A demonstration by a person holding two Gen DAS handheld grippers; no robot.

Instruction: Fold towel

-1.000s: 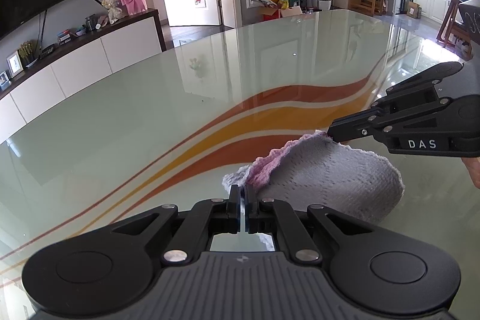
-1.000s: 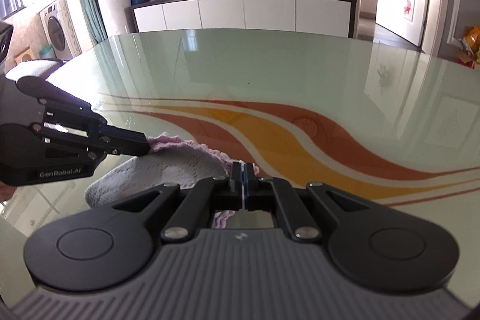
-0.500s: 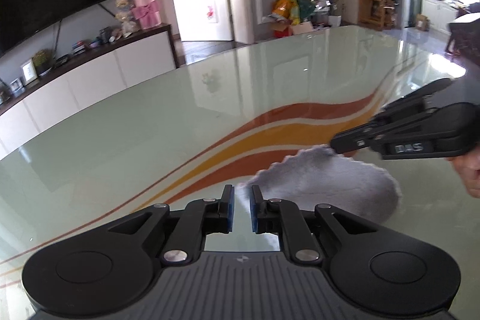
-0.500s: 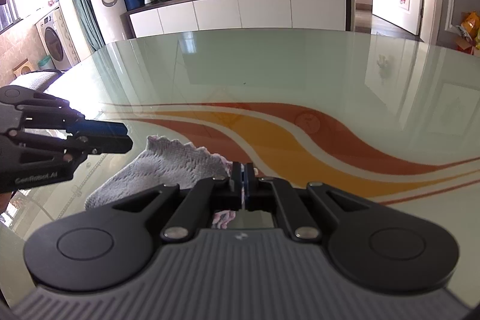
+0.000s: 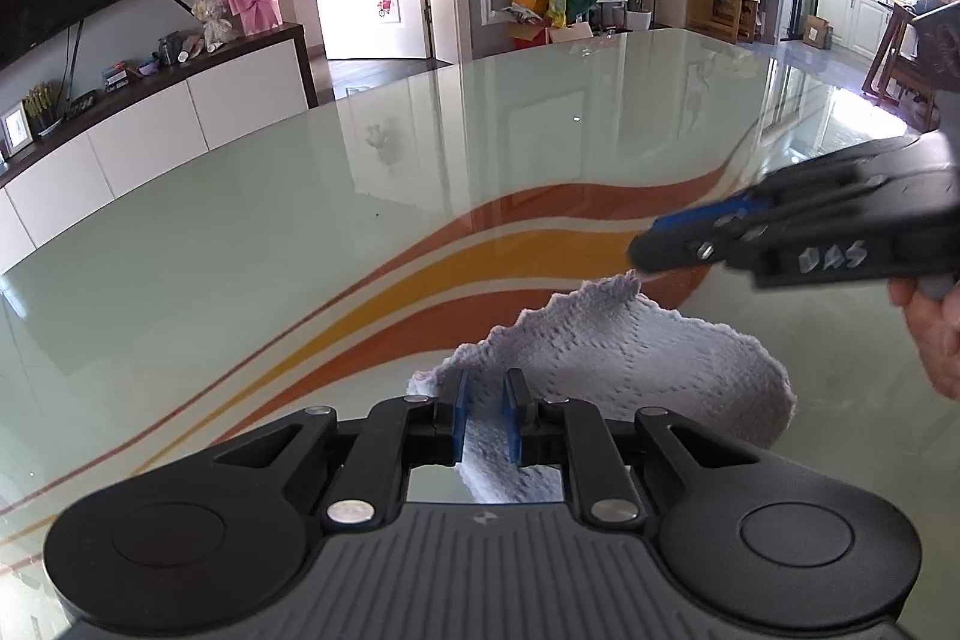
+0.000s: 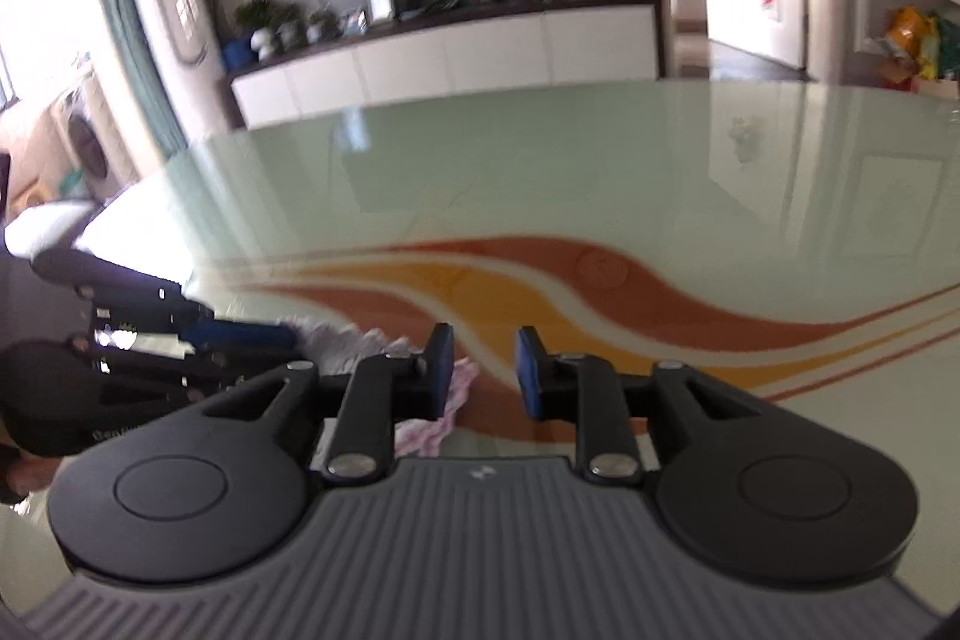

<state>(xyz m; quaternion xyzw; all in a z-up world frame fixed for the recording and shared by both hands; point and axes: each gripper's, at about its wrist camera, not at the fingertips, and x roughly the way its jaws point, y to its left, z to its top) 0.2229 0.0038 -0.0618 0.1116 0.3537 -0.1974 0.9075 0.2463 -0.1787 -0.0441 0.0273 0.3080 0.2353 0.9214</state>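
Observation:
A small grey knitted towel with a pink underside lies folded over on the glass table. My left gripper is open; its jaws stand a little apart just above the towel's near left corner, holding nothing. My right gripper is open and empty, lifted above the towel's pink edge, which lies below its left finger. The right gripper also shows in the left wrist view, hovering above the towel's far corner. The left gripper shows at the left of the right wrist view.
The table has orange and yellow curved stripes running under the towel. A white sideboard with ornaments and a television stand beyond the table's far edge. A hand holds the right gripper at the right edge.
Both grippers have opened and let go of the towel corners. The towel has dropped flat into its fold. The right gripper has lifted and tilted away; its view is blurred.

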